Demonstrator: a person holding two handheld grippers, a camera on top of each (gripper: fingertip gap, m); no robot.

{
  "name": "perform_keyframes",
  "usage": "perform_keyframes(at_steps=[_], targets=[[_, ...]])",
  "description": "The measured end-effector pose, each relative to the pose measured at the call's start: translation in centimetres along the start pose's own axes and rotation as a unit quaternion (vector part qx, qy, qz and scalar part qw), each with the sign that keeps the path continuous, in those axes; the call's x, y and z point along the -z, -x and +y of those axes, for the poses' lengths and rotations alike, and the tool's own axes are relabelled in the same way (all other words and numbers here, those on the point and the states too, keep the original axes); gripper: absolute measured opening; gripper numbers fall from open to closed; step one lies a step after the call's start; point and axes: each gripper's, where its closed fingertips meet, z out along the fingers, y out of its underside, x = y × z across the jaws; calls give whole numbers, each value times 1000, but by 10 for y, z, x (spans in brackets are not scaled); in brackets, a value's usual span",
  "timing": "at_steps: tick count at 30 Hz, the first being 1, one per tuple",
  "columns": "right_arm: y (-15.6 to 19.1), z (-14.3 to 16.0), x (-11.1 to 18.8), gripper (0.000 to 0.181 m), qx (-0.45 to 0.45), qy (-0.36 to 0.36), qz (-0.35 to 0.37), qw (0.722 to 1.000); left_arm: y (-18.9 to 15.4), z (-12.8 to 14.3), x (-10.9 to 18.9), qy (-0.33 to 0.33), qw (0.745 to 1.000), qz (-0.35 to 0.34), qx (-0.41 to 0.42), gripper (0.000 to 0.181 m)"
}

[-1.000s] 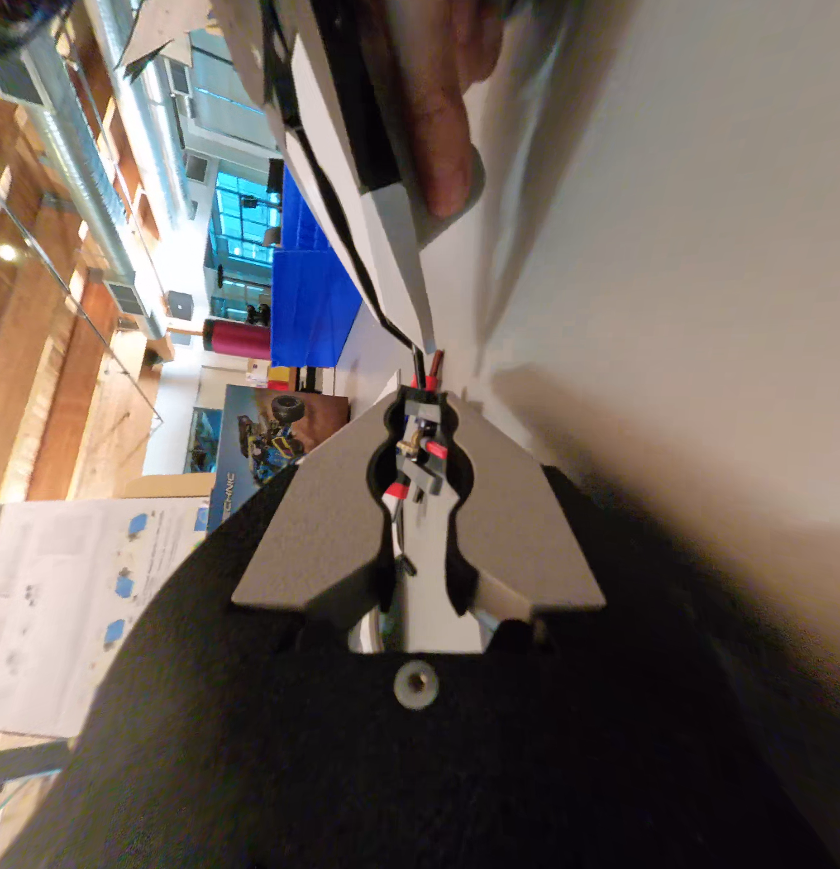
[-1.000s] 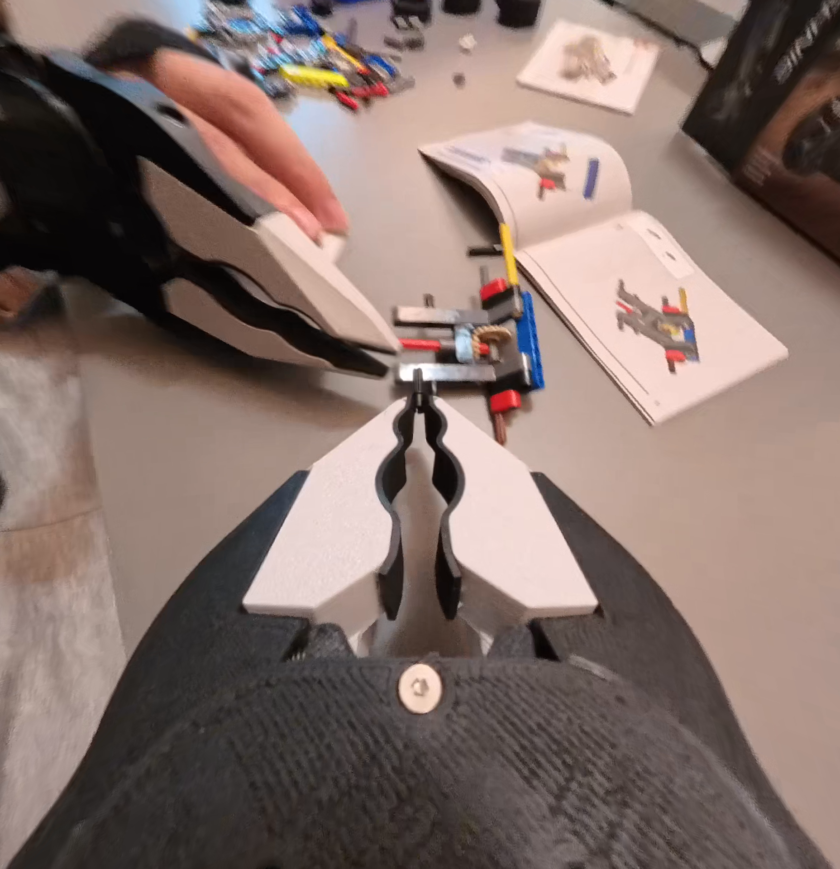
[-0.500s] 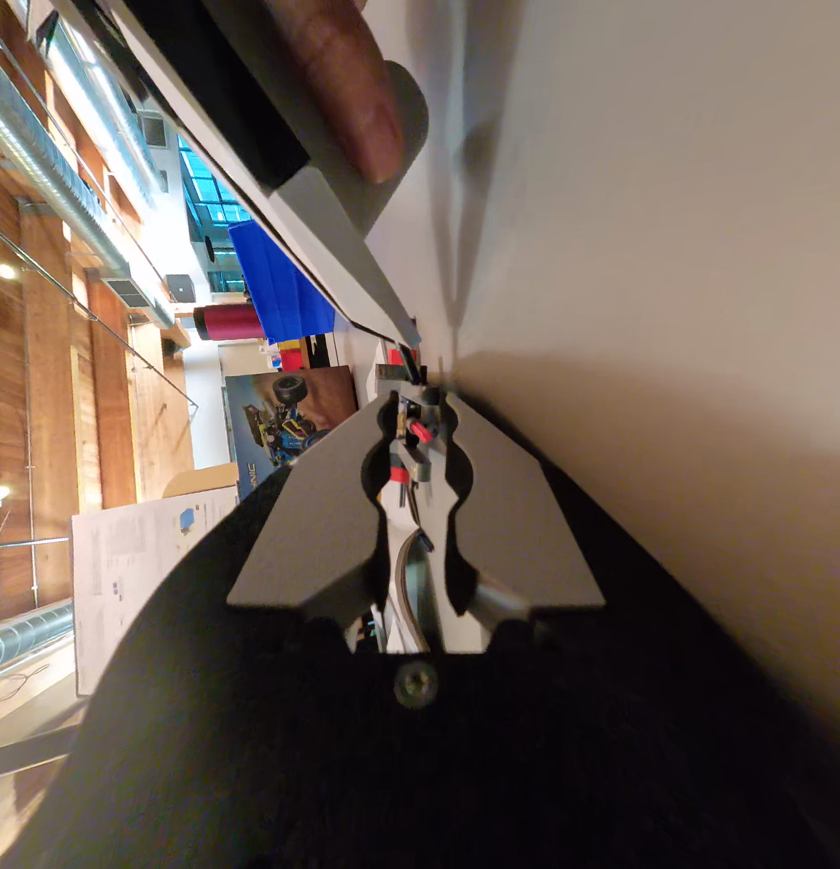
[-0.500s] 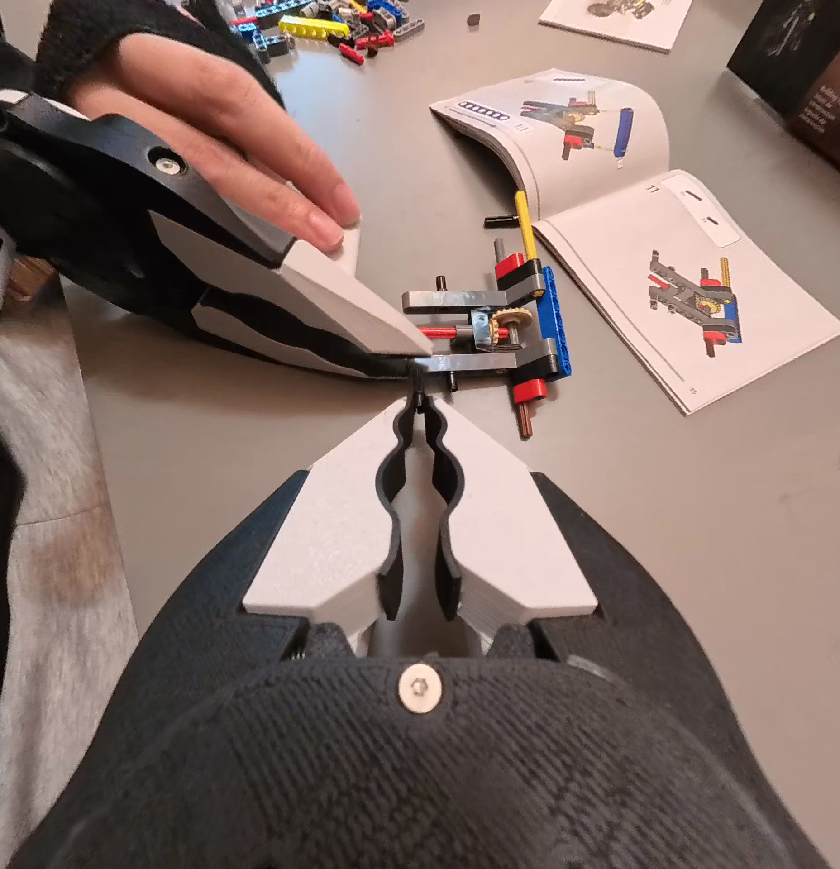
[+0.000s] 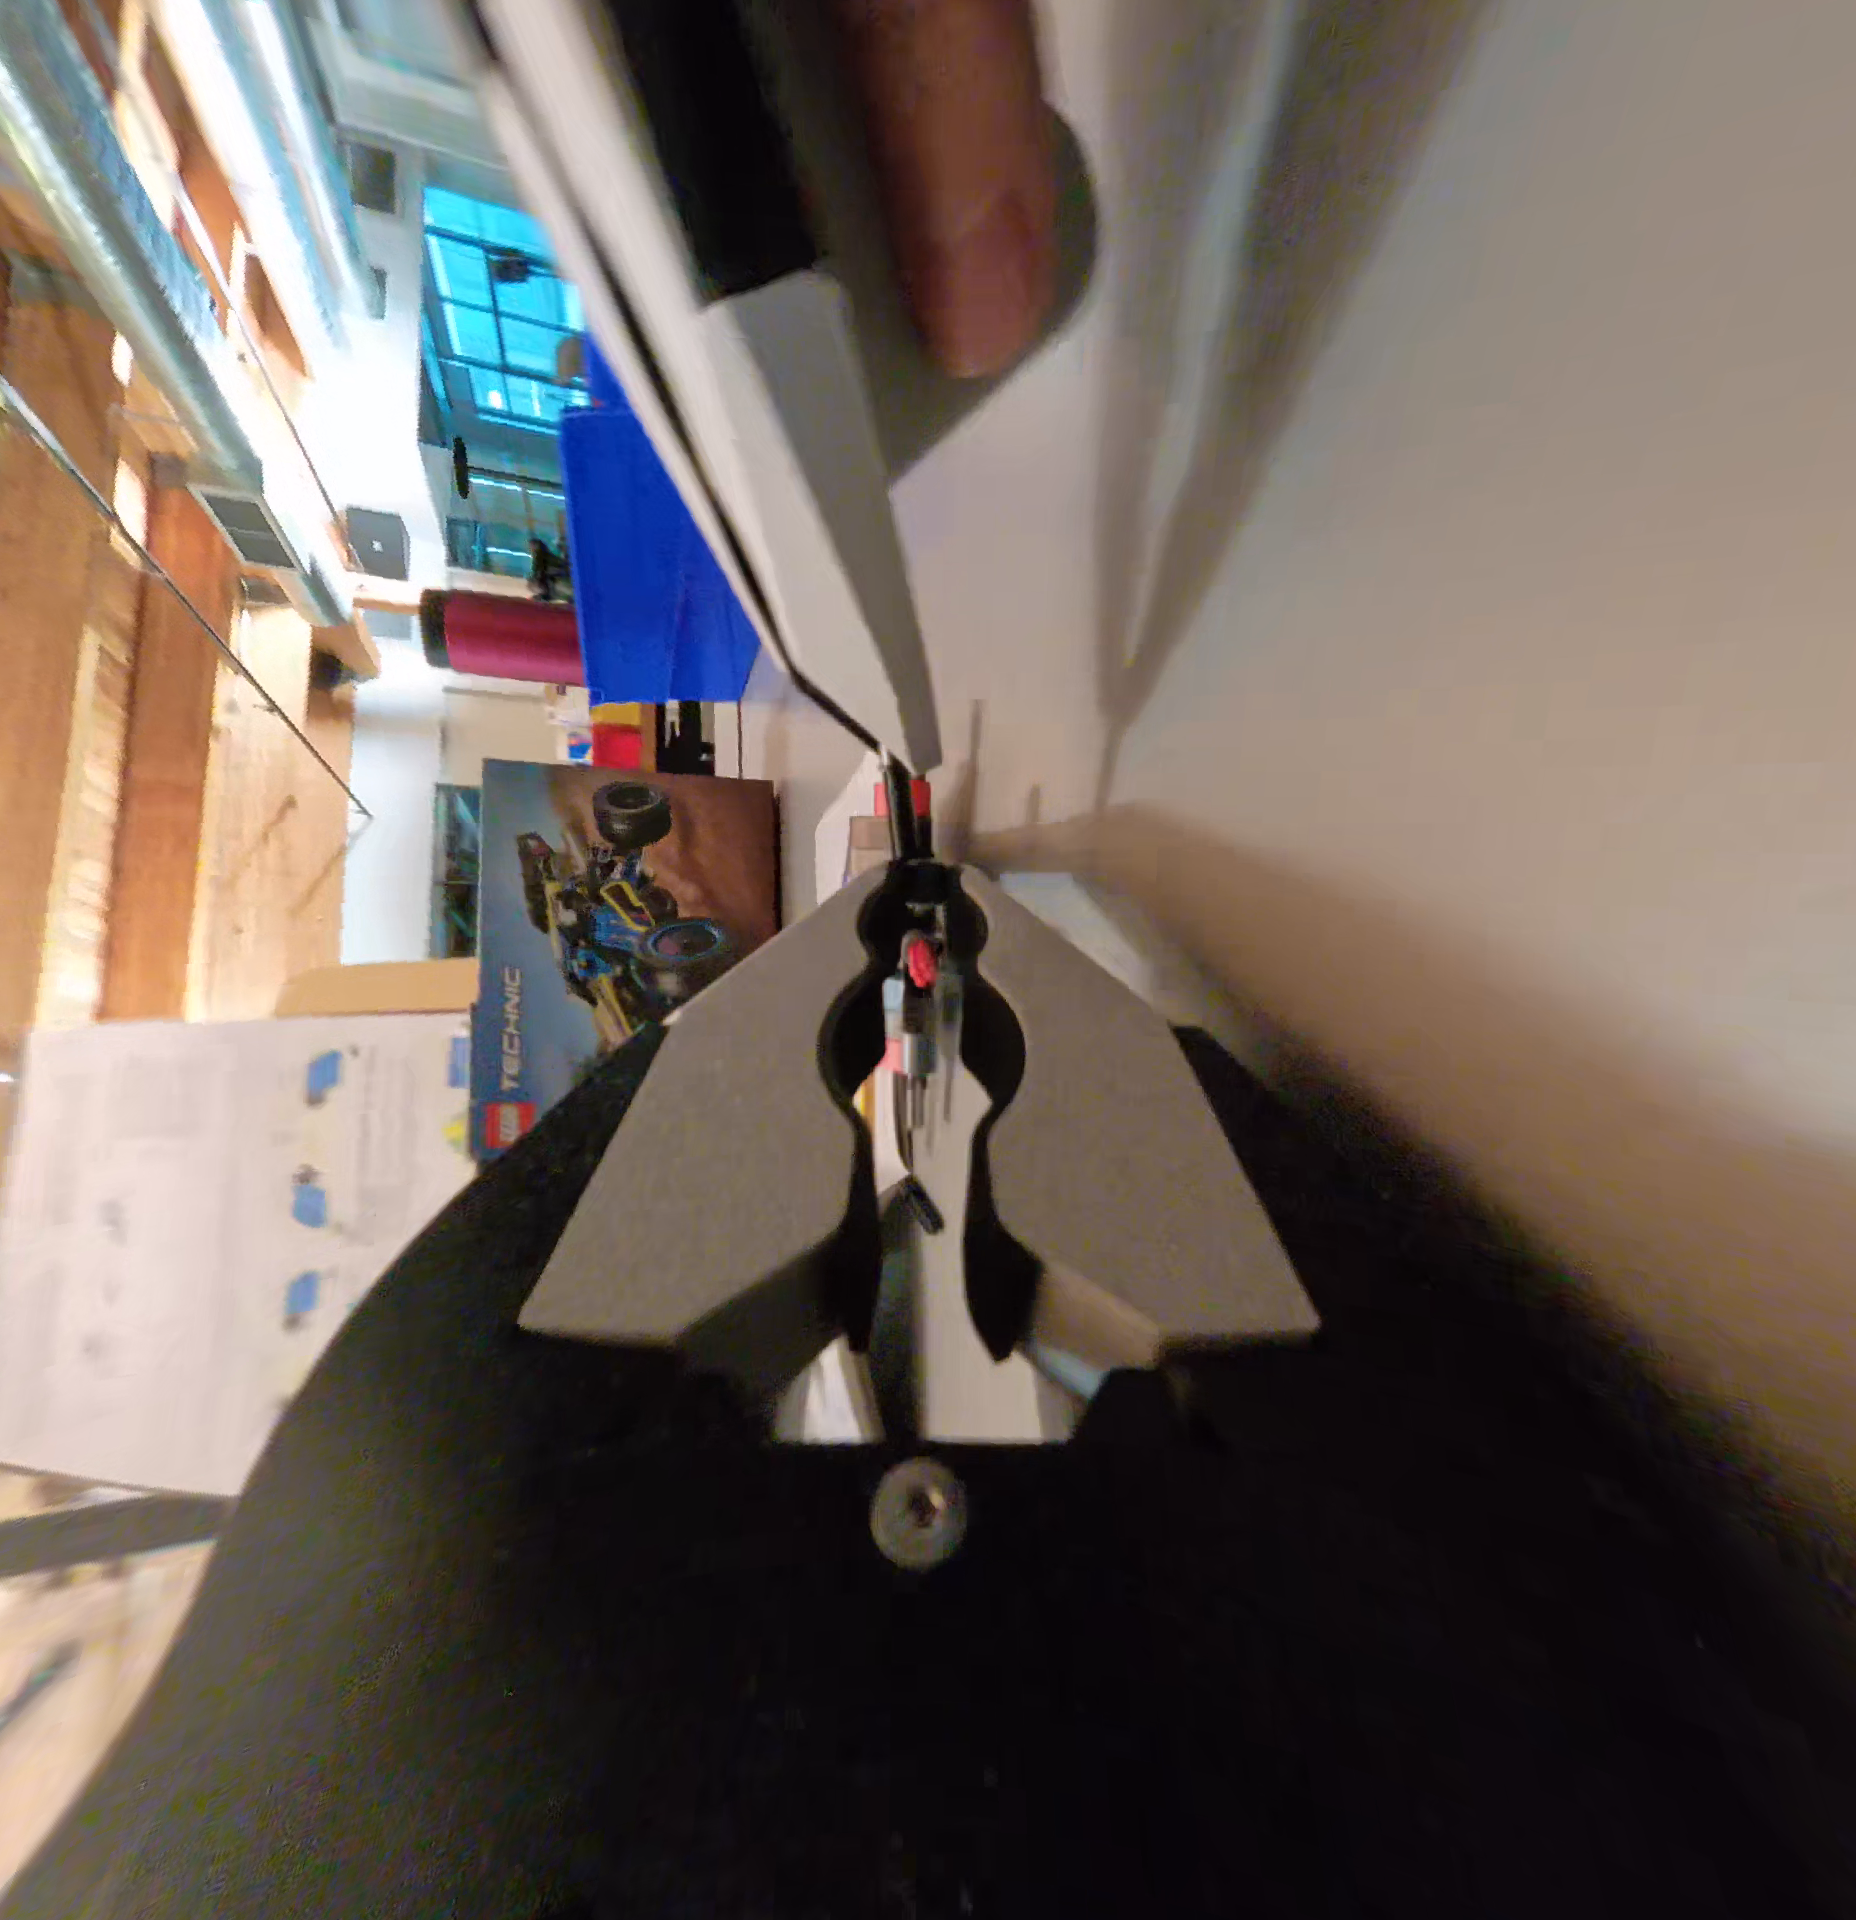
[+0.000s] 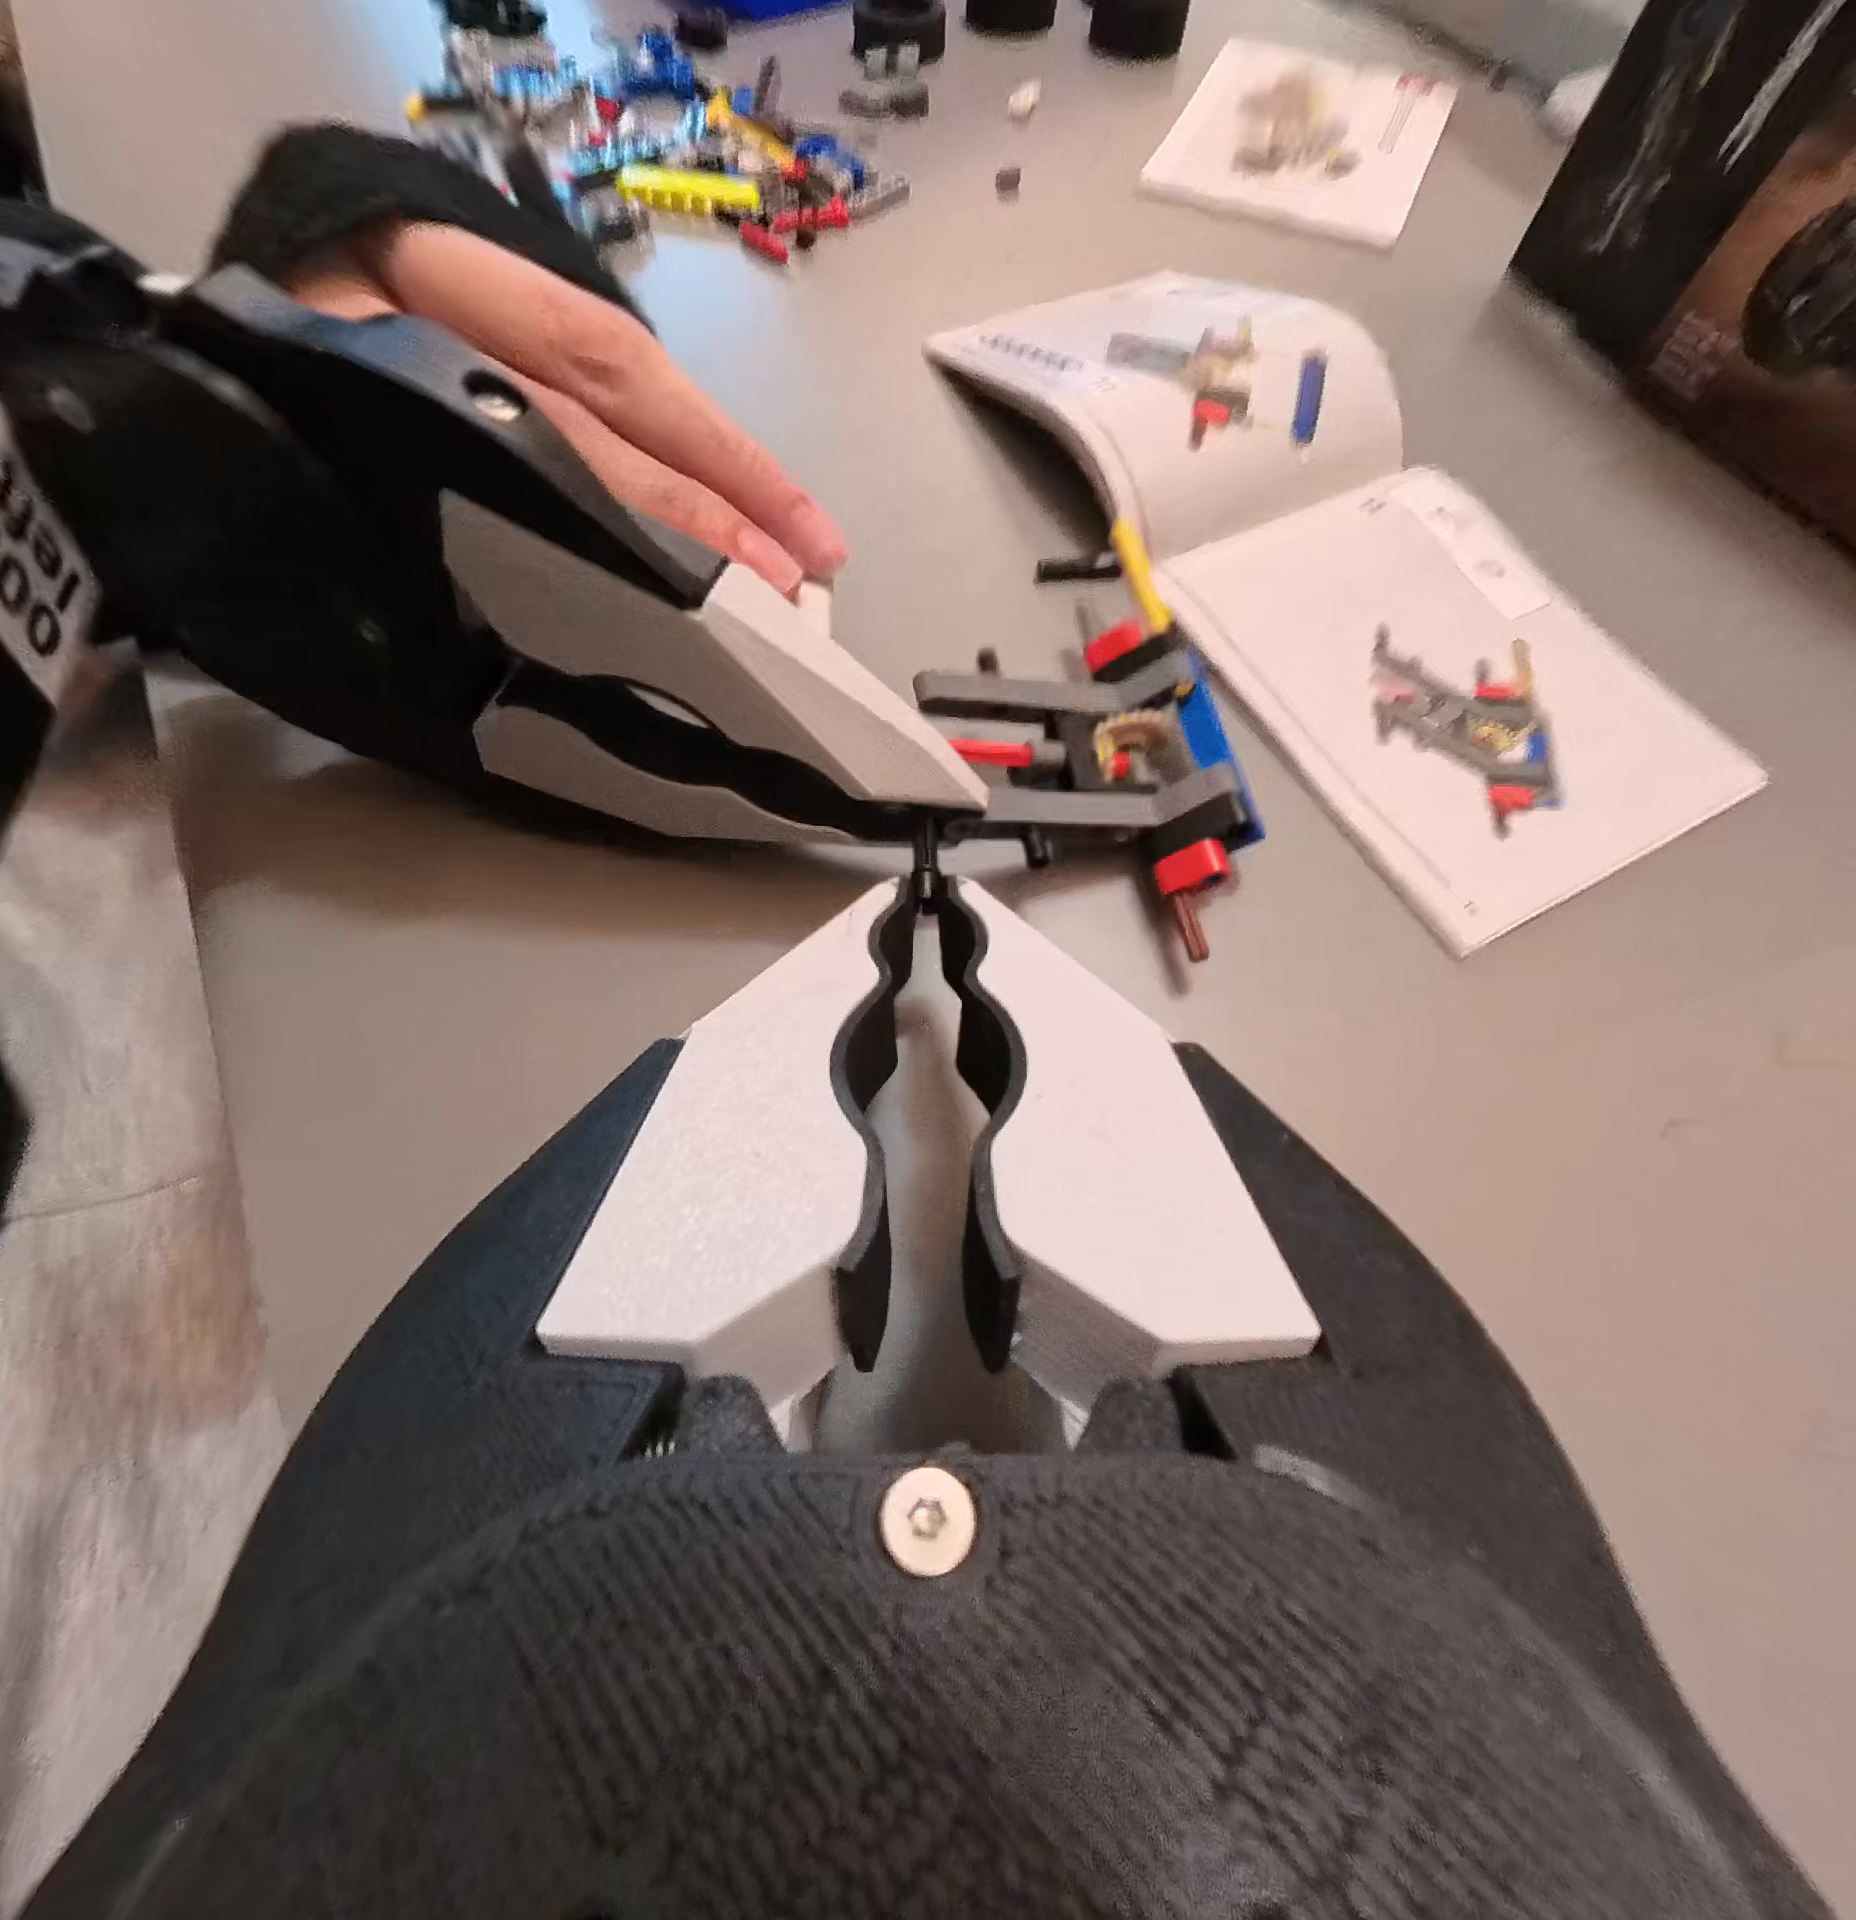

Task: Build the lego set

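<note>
Pinching a small black plastic pin [image 6: 925,854], the right gripper [image 6: 926,902] is being held against the dark grey beam of the partly built plastic lego assembly [image 6: 1095,743], which is lying mid-surface beside the open instruction booklet [image 6: 1423,665]. That beam's end is being clamped by the left gripper [image 6: 929,805]. Being light, stiff and slippery, the assembly is best gripped by its beams, not its gear.

Right gripper [image 6: 926,896] pinching small black pin [image 6: 926,854] against grey beam of lego assembly [image 6: 1100,743]; left gripper [image 6: 950,805] clamping same beam.
</note>
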Motion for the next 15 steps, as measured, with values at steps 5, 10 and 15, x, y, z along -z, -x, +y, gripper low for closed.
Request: perform_keyframes(at_steps=[5,10,15], targets=[[2,-34,18,3,177,-130,117,969,34,1,19,-99,979,-33,175,5],[11,-30,11,3,402,-105,202,887,24,0,25,-120,975,5,188,5],[6,-27,10,2,415,-93,209,881,21,-5,26,-135,972,22,190,5]])
